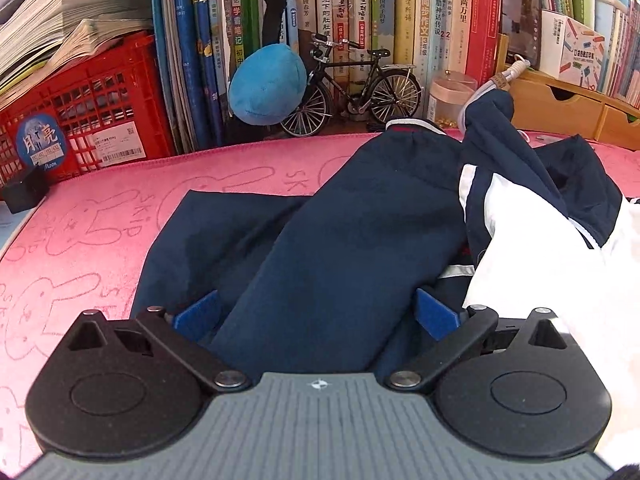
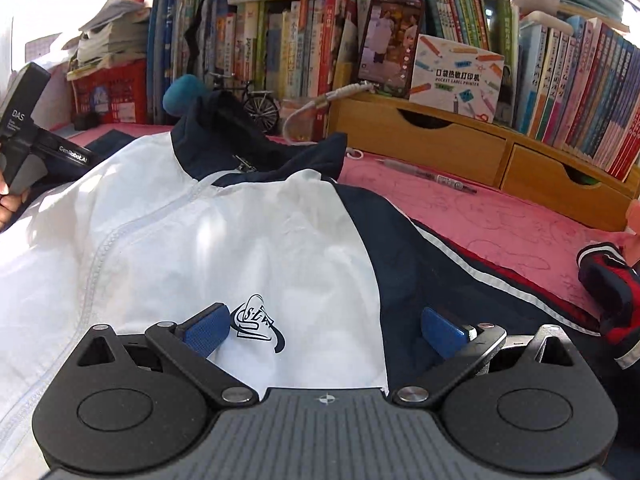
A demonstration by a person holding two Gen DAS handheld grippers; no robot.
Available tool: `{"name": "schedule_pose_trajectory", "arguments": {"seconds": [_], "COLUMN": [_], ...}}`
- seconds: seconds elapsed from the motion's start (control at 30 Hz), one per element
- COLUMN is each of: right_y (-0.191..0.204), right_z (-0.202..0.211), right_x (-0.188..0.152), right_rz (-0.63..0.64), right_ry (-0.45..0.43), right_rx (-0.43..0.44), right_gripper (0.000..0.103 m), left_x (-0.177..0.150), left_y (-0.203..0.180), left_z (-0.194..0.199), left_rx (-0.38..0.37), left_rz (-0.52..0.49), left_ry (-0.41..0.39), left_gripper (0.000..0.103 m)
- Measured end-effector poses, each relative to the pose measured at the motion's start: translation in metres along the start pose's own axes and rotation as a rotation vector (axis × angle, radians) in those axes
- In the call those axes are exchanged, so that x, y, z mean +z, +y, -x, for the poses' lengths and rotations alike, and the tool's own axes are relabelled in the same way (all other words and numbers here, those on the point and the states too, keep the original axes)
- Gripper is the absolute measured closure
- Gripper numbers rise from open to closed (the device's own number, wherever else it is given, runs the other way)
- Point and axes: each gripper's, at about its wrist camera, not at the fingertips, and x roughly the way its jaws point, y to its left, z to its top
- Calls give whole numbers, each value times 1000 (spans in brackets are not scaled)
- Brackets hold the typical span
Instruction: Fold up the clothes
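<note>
The left gripper [image 1: 316, 312] stands wide, its blue pads either side of a navy sleeve [image 1: 340, 248] whose near end is hidden under the claw; the sleeve runs away ahead toward the collar. The right gripper [image 2: 324, 330] is also wide, over the jacket [image 2: 224, 240] on the pink mat [image 2: 500, 220], straddling the white-navy seam; the jacket's near hem is cut off below.

1. "POCKET LABEL PRINTER" – white box [image 2: 458, 76], far ahead of the right tool.
2. "DAS", "GenRobot.AI" – left tool [image 2: 24, 136], far left.
3. "Moon" – round sticker [image 1: 42, 142] on red crate [image 1: 104, 100], left of left tool.
4. "海底两万里" – red book spine [image 1: 464, 4], ahead right.
</note>
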Motion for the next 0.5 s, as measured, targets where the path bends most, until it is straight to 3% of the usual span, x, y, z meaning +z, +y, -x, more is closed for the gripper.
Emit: {"name": "schedule_pose_trajectory", "arguments": {"seconds": [0.03, 0.1, 0.2, 0.3, 0.43, 0.5], "right_y": [1, 3, 3, 2, 2, 1], "right_z": [0, 0, -1, -1, -2, -2], "right_x": [-1, -3, -3, -3, -3, -3], "right_rz": [5, 13, 12, 13, 14, 12], "right_ry": [2, 5, 15, 17, 21, 22], "right_rx": [-3, -8, -13, -20, -21, -20], "right_gripper": [0, 0, 0, 0, 0, 0], "left_x": [-1, -1, 1, 6, 12, 11], "left_y": [-3, -10, -12, 7, 40, 69], "left_z": [2, 7, 12, 19, 30, 37], "left_rx": [1, 38, 100, 187, 314, 417], "left_rz": [-16, -46, -70, -44, 13, 61], "left_ry": [-18, -41, -66, -80, -96, -95], "left_gripper": [19, 59, 77, 86, 89, 89]}}
